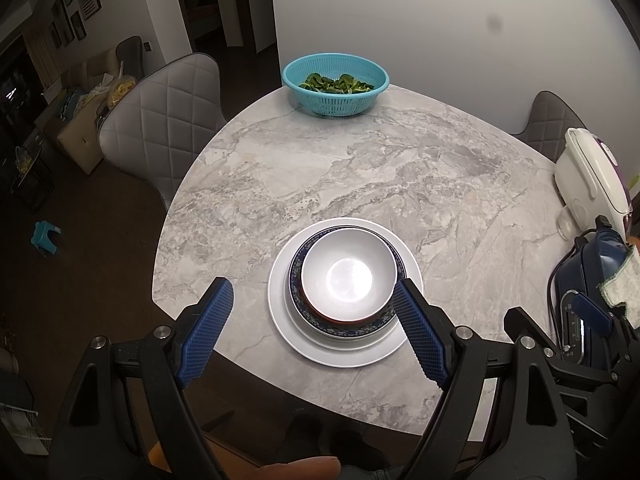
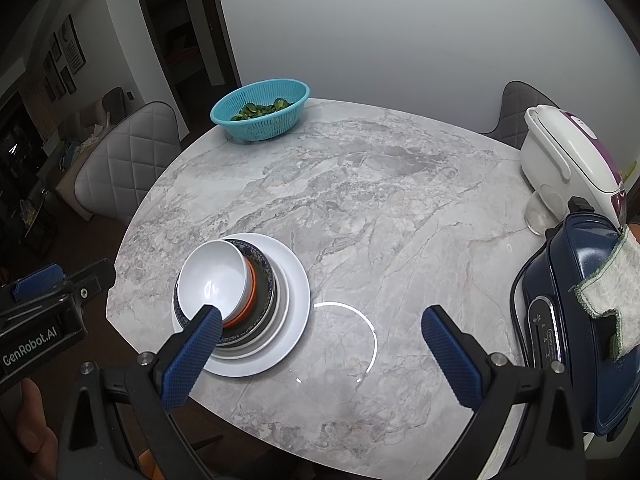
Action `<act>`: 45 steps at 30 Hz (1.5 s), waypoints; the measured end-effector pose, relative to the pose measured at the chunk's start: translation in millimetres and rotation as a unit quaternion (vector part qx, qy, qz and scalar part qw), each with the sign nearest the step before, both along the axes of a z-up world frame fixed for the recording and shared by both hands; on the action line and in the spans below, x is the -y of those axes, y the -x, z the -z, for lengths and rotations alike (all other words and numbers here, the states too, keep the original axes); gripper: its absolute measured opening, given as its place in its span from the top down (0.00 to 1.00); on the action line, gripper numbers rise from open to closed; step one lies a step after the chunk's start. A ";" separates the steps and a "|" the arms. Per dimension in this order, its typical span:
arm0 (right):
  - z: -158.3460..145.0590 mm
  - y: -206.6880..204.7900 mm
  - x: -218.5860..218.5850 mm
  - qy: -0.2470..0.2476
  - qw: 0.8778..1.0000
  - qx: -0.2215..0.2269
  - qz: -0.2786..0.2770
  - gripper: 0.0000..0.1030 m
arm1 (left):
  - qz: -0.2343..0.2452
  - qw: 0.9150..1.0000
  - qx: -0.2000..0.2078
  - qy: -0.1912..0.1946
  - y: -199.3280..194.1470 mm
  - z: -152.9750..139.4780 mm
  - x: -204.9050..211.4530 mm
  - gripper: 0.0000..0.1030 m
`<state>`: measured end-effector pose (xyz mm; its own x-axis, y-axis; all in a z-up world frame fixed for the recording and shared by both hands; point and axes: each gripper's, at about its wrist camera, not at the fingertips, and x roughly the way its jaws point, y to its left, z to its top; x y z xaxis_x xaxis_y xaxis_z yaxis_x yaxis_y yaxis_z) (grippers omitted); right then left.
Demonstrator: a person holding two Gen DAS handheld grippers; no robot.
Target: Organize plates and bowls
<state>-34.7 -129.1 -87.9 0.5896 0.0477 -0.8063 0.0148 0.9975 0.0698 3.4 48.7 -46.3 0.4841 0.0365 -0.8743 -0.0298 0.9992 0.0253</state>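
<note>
A stack of dishes stands near the front of the marble table [image 1: 360, 168]. A large white plate [image 1: 280, 320] is at the bottom, with a blue patterned plate [image 1: 296, 280] and an orange-rimmed bowl [image 2: 250, 286] above it. A white bowl [image 1: 348, 276] sits on top, empty. My left gripper [image 1: 312, 284] hangs open on the near side of the stack with nothing in it, and its fingers frame the bowl. My right gripper [image 2: 320, 312] is open too, over bare table to the right of the stack. Its left finger [image 2: 192, 356] overlaps the stack [image 2: 296, 292] in the picture.
A teal colander [image 1: 336, 92] with greens sits at the far edge. A white rice cooker [image 2: 568, 160], a glass [image 2: 538, 208] and a dark blue appliance [image 2: 580, 320] with a cloth [image 2: 612, 296] on it line the right side. Padded chairs [image 1: 160, 128] stand at the left and the far right.
</note>
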 end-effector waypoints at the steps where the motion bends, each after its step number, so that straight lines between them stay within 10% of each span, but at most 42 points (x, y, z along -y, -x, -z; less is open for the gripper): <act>1: -0.2 0.0 0.1 0.001 1.000 0.000 0.000 0.01 | 0.000 1.000 0.000 0.001 -0.2 -0.3 -0.4 0.21; 45: 2.1 -1.8 -3.0 -0.001 1.000 -0.002 0.002 0.01 | 0.001 1.000 0.001 0.002 -1.4 1.8 -5.8 0.21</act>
<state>-33.0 -126.1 -90.0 0.5858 0.0465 -0.8091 0.0190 0.9973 0.0711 4.8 54.5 -48.0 0.4861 0.0321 -0.8733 -0.0275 0.9994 0.0214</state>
